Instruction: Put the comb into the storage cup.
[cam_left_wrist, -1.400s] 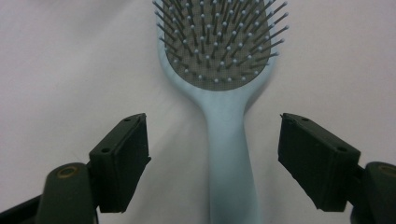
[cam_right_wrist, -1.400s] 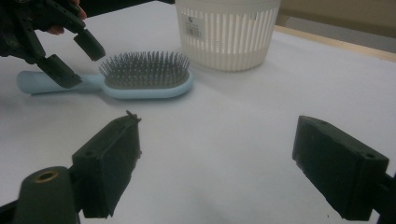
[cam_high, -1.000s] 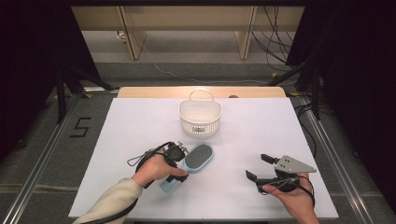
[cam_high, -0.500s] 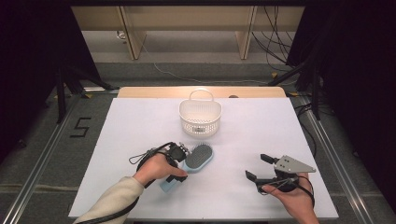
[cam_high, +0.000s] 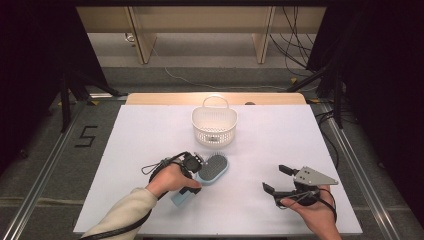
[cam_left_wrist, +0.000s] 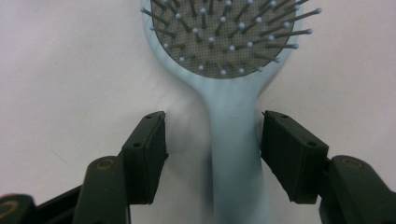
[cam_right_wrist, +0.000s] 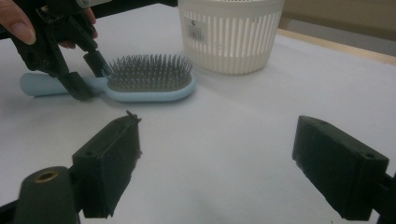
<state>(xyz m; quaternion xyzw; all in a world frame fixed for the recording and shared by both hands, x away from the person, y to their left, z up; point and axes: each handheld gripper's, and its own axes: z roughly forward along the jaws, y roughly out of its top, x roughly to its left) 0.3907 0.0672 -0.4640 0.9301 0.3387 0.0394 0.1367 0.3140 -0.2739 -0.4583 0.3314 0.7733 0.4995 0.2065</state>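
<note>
Seen from the high view: a white table (cam_high: 150, 150) with a pale blue hairbrush (cam_high: 212, 170) lying bristles up near its centre, head toward 1 o'clock, handle toward 7 o'clock. Just beyond it, at 12 o'clock, a white slotted basket (cam_high: 214, 124) standing upright, its handle loop at the far rim, clear of the brush.

Left gripper (cam_high: 192, 172), held in the left hand (cam_high: 170, 179), lowered over the brush handle. In the left gripper view, jaws parted moderately wide, straddling the neck of the hairbrush (cam_left_wrist: 233, 135) where handle meets head: the jaw at 3 o'clock close against the handle's edge, contact or a hair's gap impossible to separate; the jaw at 9 o'clock standing off with bare table showing between. Not clamped. Grey bristles with pale tips filling the top of that view.

Right gripper (cam_high: 281, 181), in the right hand (cam_high: 310, 212) near the front right of the table, well apart from the brush and the basket. In the right gripper view, jaws spread wide, nothing between them but white tabletop, nothing touched. Farther off in that view, at 11 o'clock, the left gripper (cam_right_wrist: 84, 77) poised astride the handle of the hairbrush (cam_right_wrist: 149, 86), with the basket (cam_right_wrist: 231, 35) at 12 o'clock behind.
</note>
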